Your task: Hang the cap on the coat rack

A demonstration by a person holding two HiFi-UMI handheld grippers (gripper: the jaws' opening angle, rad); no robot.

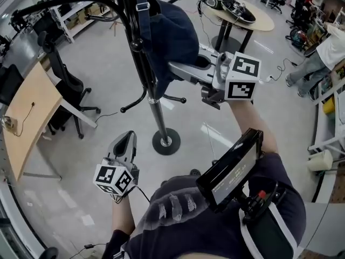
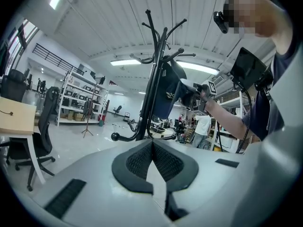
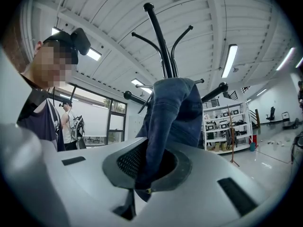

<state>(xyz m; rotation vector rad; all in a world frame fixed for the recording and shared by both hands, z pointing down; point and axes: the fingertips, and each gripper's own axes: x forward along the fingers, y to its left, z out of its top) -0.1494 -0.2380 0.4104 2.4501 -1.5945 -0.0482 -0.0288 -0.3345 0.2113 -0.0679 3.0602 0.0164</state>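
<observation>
Right gripper view: the right hand-held gripper (image 3: 144, 168) grips the cap (image 3: 173, 112) against the coat rack (image 3: 158, 32); best seat it over a hook before releasing; left hand-held gripper (image 2: 152, 161) clenched, empty.

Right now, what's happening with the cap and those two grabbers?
Right gripper shut on cap, at the coat rack. Left gripper shut, empty, low. Nothing seen in the way.

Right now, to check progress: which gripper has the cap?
The right gripper: its jaws pinch the navy cap by the coat rack; the left gripper is shut, empty.
</observation>
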